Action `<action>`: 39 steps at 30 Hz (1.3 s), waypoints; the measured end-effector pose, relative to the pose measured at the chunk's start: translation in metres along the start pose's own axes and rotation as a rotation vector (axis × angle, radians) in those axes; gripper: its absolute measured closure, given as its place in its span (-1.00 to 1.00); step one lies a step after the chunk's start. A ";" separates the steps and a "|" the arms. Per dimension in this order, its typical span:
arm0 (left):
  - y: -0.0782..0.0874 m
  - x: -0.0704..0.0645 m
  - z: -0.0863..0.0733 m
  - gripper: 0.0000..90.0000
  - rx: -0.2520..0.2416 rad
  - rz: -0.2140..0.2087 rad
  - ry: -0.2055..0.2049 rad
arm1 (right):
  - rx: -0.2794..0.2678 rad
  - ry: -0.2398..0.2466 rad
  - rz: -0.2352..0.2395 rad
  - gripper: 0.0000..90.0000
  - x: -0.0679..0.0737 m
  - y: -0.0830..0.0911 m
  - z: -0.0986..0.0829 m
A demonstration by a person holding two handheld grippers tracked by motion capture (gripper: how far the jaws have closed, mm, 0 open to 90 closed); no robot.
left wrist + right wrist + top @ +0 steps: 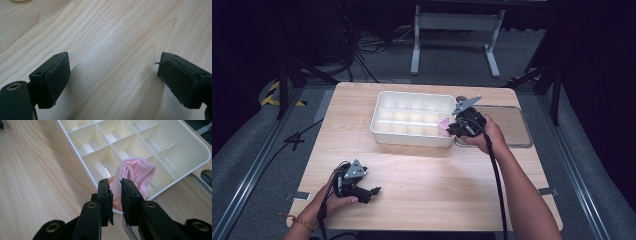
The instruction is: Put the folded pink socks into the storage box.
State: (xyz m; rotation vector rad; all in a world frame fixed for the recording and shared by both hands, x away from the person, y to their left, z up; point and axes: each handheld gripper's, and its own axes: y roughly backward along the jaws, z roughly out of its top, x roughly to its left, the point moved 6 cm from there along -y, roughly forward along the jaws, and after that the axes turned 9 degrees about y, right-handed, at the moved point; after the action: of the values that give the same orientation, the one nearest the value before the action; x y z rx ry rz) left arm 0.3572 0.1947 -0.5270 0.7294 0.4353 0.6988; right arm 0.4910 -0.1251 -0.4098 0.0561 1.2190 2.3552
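Right tool (115, 195) clamped on rolled pink cloth (136, 173), cloth at corner compartment of white divided tray (384, 131), seemingly not yet released. Other compartments look empty. Left tool (113, 80) wide, idle over wooden surface (437, 185).

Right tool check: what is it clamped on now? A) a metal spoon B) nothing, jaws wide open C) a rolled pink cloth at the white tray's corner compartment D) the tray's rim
C: in the right gripper view the right tool pinches the rolled pink cloth at the end of the white divided tray.
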 end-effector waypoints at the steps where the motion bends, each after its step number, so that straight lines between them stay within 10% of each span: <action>1: 0.000 0.000 0.000 -0.75 -0.001 0.000 0.000 | 0.004 0.005 -0.007 0.70 0.001 0.002 -0.003; 39: 0.000 0.000 0.001 -0.77 0.003 0.006 -0.007 | 0.038 0.091 -0.069 0.26 0.030 0.026 -0.055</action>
State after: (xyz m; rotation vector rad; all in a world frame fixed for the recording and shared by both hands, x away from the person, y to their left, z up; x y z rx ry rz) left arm 0.3581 0.1943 -0.5268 0.7362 0.4287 0.7009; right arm 0.4401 -0.1663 -0.4275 -0.0794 1.2877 2.2975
